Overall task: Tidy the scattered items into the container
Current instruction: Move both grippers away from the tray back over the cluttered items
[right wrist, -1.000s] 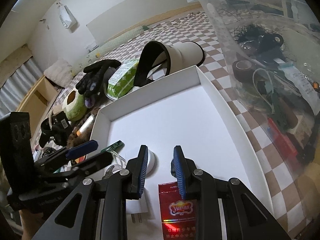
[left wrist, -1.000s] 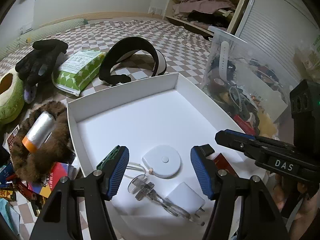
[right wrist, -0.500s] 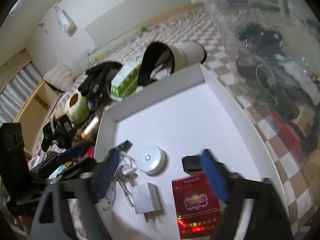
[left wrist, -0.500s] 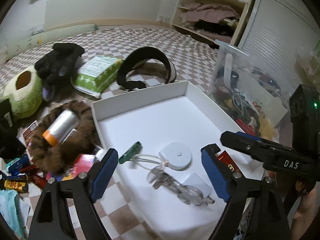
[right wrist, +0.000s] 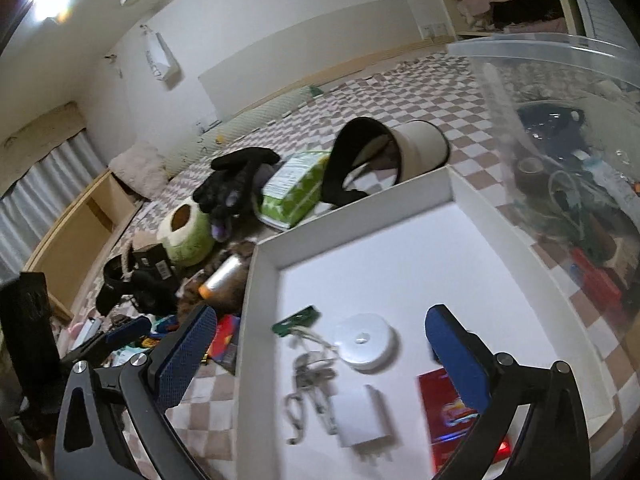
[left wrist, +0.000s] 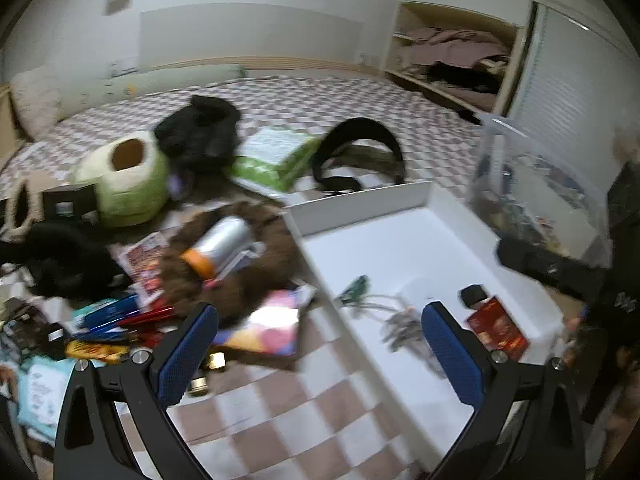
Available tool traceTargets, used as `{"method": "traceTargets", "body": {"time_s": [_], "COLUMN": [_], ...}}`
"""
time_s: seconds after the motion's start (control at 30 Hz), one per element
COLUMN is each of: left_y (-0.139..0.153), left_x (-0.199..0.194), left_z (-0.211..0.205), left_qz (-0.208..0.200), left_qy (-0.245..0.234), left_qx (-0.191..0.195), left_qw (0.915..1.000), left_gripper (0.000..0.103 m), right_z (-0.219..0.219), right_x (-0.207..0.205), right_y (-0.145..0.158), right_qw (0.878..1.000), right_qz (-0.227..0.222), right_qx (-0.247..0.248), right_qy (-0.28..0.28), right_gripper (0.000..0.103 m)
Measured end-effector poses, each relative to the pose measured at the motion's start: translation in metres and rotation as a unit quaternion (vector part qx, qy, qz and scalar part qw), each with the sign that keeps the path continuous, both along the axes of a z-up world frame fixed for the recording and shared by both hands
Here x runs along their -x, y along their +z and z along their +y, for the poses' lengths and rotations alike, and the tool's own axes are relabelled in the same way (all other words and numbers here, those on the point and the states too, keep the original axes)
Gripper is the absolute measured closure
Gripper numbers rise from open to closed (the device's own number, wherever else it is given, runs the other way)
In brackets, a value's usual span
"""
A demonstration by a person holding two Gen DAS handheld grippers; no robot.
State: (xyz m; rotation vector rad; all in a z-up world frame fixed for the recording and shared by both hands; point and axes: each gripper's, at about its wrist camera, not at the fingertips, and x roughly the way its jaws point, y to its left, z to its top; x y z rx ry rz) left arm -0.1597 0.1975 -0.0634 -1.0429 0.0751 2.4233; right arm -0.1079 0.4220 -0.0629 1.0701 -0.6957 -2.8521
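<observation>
The white shallow box (right wrist: 452, 192) is sitting on the checkered bedspread (left wrist: 280, 408), just beside a clear plastic bin (right wrist: 560, 128) crammed with cables and odds and ends. Inside the box, near its close end, are lying a round white disc (right wrist: 366, 338), a white charger plug (right wrist: 362, 416), a bunch of keys (right wrist: 310, 384) with a green tag (right wrist: 296, 320), and a red cigarette pack (right wrist: 452, 412). The right claw (right wrist: 320, 360) is hovering above these things, its blue pads having just been spreading wide, with nothing pinched. The left claw (left wrist: 320, 352) is likewise having just been opening, empty, straddling the box's near wall. Left of the box a pile is waiting: a silver tube with an orange cap (left wrist: 218, 242) on a brown furry thing (left wrist: 240, 280), a green wet-wipes pack (left wrist: 276, 156), black gloves (left wrist: 200, 132), and a black-and-white visor (right wrist: 384, 152).
</observation>
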Motion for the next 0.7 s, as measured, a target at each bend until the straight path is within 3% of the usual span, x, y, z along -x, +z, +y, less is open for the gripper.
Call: {"method": "traceTargets", "body": {"time_s": [0.43, 0.7], "left_y": [-0.010, -0.019], "left_x": [-0.016, -0.021], "left_z": [-0.090, -0.152], "left_qz": [0.010, -0.003], "left_qy": [0.065, 0.122], "left_qx": [0.018, 0.016], "left_qw": [0.9977, 0.9924], "left_gripper": [0.001, 0.001], "right_z": [-0.080, -0.146], "right_x": [0.006, 0.012], "right_y": [0.020, 0.010], "right_qw": [0.997, 0.991], "right_qz": [0.026, 0.018], "right_qx": [0.008, -0.015], "right_qy": [0.068, 0.132], "right_gripper": [0.000, 0.000]}}
